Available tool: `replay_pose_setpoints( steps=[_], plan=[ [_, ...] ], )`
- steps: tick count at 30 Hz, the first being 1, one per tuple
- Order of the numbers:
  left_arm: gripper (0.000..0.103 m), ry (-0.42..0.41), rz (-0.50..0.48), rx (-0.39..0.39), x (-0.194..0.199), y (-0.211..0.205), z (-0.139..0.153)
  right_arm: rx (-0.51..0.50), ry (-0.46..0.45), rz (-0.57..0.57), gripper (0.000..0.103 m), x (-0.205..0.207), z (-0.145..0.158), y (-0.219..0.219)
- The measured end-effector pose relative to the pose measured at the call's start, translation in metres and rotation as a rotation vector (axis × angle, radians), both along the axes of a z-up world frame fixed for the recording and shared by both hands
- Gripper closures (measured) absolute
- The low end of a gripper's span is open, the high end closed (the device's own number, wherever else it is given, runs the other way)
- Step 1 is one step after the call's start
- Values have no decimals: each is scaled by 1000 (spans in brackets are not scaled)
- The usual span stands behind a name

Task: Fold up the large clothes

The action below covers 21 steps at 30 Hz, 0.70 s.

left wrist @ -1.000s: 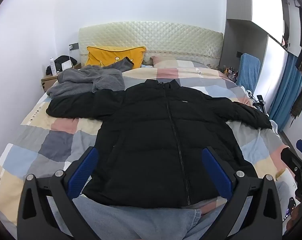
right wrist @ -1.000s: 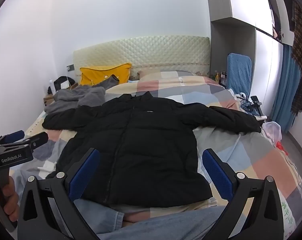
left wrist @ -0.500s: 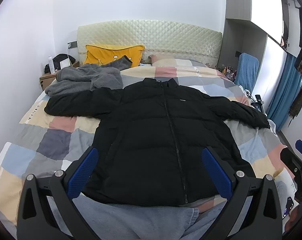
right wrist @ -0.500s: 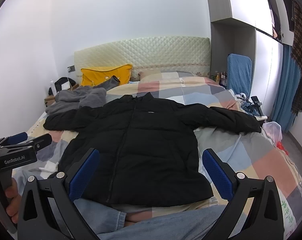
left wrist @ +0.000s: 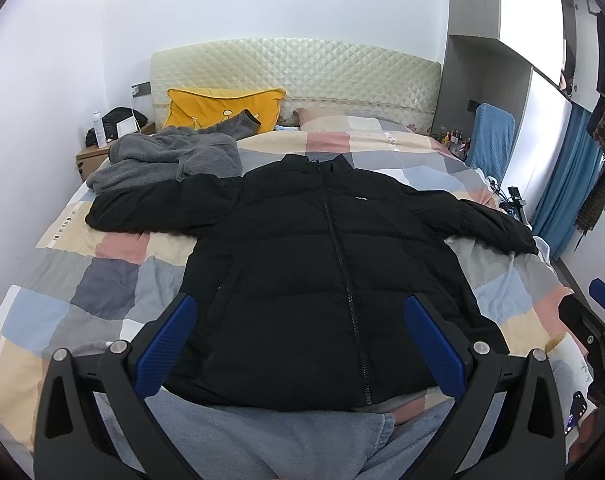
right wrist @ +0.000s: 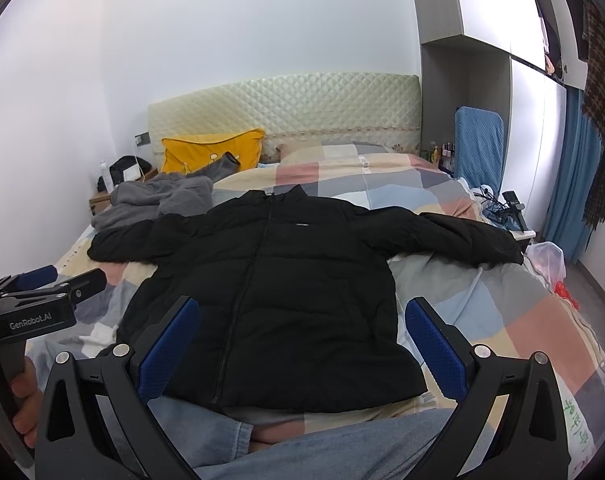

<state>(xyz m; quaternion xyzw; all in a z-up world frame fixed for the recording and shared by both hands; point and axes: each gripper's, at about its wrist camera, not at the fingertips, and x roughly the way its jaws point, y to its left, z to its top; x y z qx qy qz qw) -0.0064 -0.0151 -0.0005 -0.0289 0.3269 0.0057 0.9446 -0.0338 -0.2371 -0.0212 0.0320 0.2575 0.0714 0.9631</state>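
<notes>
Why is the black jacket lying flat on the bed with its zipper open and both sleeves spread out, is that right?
Almost. The black jacket does lie flat on the bed with both sleeves spread out, but its zipper is closed all the way up to the collar. The left wrist view shows this.

Both views are taken from the foot of the bed (left wrist: 58,280), aimed toward the quilted headboard (left wrist: 294,68), with the black jacket (left wrist: 326,280) seen near from slightly above. The left wrist view is set left, the right wrist view right. Jacket, yellow pillow (right wrist: 210,156) and headboard are shared.
</notes>
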Motion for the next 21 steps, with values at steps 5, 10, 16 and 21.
replay_pose_setpoints(
  steps=[5,10,16,21],
  plan=[
    [0,2,-5,0,0,-1,2,1,0,-2,0,0,0,0],
    [0,9,-5,6,0,-1,2,4,1,-5,0,0,0,0],
    [0,14,-12,-14,0,-2,3,5,1,-5,0,0,1,1],
    [0,20,-7,-6,2,-5,4,8,1,-7,0,0,1,2]
  ],
)
